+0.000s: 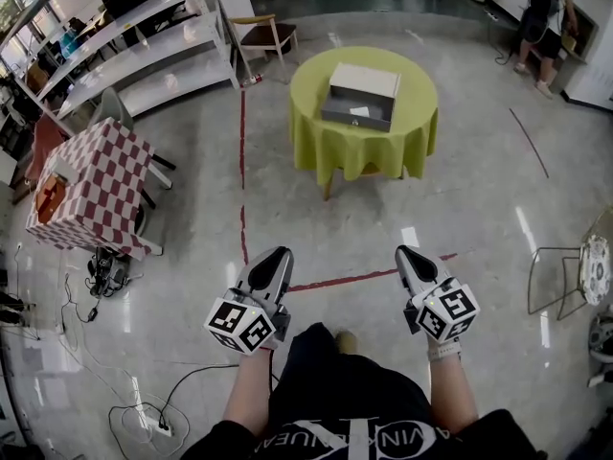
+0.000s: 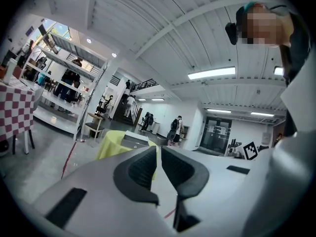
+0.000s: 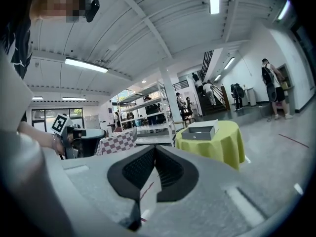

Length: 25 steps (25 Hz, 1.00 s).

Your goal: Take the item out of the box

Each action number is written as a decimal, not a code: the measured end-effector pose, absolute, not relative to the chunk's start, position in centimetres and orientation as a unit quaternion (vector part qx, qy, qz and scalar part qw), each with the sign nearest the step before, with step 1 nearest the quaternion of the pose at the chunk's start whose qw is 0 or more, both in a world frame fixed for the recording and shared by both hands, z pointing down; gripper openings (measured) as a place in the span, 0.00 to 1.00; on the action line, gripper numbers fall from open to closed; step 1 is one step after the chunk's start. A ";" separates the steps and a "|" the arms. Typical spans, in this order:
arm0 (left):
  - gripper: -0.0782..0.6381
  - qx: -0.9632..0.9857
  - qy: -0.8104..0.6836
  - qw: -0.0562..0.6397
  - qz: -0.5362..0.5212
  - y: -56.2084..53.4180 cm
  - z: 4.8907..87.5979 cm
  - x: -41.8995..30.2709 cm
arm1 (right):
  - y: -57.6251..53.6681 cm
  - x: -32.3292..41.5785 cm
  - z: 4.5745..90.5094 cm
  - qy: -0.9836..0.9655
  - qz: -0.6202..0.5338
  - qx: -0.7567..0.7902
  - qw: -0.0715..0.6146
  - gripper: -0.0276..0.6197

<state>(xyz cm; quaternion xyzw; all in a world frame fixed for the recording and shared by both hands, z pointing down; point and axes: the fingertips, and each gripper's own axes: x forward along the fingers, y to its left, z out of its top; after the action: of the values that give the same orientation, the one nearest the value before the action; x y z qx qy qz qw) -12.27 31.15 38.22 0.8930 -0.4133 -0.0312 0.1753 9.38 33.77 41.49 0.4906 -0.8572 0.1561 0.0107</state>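
Box (image 1: 362, 95) lies well ahead on the bench (image 1: 311, 94), between left gripper (image 1: 278, 254) and right gripper (image 1: 407, 252) — both jaws closed, empty.

Black short-sleeved T-shirt (image 1: 354, 415), white lettering on chest. Grey-shelled left gripper (image 1: 279, 254), right gripper (image 1: 406, 253); black ribbed pads (image 2: 140, 169); black-and-white marker cubes (image 1: 239, 325) at rear.

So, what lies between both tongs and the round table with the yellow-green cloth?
Only bare glossy grey floor, crossed by a red tape line; the head view shows this stretch.
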 end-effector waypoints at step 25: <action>0.16 0.902 -0.370 0.218 -0.043 13.6 40.5 -10.9 | 16.8 8.9 40.6 -0.858 0.150 0.491 0.000 0.05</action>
<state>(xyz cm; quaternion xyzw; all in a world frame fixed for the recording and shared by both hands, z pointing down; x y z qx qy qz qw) -10.90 13.63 40.49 0.9019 -0.3703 -0.0427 0.2184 8.95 16.82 40.63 0.4908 -0.8582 0.1505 -0.0003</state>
